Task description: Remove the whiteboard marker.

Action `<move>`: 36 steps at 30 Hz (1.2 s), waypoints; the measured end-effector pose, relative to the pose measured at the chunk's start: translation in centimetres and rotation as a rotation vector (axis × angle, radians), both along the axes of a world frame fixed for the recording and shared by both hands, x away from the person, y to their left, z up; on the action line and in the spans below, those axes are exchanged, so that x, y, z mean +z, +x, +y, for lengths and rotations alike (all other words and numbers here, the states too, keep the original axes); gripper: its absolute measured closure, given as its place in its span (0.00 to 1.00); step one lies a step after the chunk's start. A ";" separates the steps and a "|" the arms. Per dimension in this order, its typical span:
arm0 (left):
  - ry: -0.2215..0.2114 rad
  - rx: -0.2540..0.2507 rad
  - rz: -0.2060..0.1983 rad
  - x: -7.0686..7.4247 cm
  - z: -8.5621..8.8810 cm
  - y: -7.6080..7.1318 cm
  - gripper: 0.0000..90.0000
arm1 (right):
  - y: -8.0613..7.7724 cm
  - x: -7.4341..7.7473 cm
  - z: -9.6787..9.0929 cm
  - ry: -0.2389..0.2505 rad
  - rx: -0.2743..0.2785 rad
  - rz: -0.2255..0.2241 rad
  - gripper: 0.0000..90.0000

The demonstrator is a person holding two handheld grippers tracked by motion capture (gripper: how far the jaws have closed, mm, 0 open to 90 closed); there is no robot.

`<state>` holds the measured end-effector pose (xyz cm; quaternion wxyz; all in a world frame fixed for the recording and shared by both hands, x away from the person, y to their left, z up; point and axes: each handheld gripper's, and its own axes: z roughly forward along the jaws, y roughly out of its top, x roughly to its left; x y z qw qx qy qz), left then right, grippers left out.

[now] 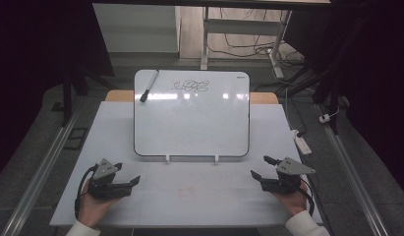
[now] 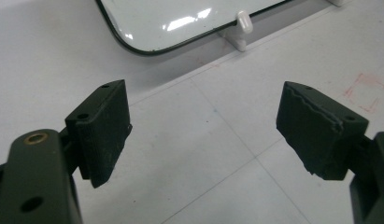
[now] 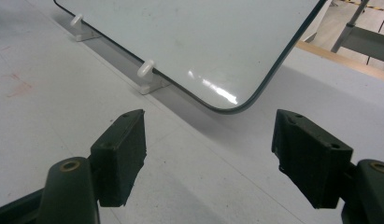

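A white dry-erase board (image 1: pixel 192 115) leans on two small white stands (image 1: pixel 167 158) in the middle of the table, with a black scribble (image 1: pixel 189 86) near its top edge. A black marker (image 1: pixel 149 85) lies on the board's upper left corner. My left gripper (image 1: pixel 127 174) rests at the table's front left, open, with nothing between its jaws; its view takes in the board's lower corner (image 2: pixel 152 28). At the front right sits my right gripper (image 1: pixel 262 167), also open and empty, facing the board's other lower corner (image 3: pixel 227 100).
The white table top (image 1: pixel 189 191) carries a faint red mark (image 1: pixel 186 191) near its front middle. Behind the table are a desk frame, cables (image 1: pixel 248 46) on the floor and a power strip (image 1: pixel 302 142) at the right.
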<state>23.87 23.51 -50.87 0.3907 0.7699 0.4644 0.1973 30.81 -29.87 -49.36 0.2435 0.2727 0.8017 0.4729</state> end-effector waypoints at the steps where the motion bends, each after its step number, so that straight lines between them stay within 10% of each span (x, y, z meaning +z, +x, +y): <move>1: -0.010 0.011 0.000 0.1 0.1 0.0 0.20 | 0.0 0.0 0.0 0.000 -0.001 0.001 0.29; 19: -0.007 0.023 -0.005 0.7 0.0 0.1 0.20 | 0.1 -0.2 0.5 -0.011 0.012 0.009 0.30; 36: 0.021 -0.008 -0.076 5.7 -1.4 4.3 0.23 | 0.2 -0.3 0.5 -0.013 -0.001 0.009 0.31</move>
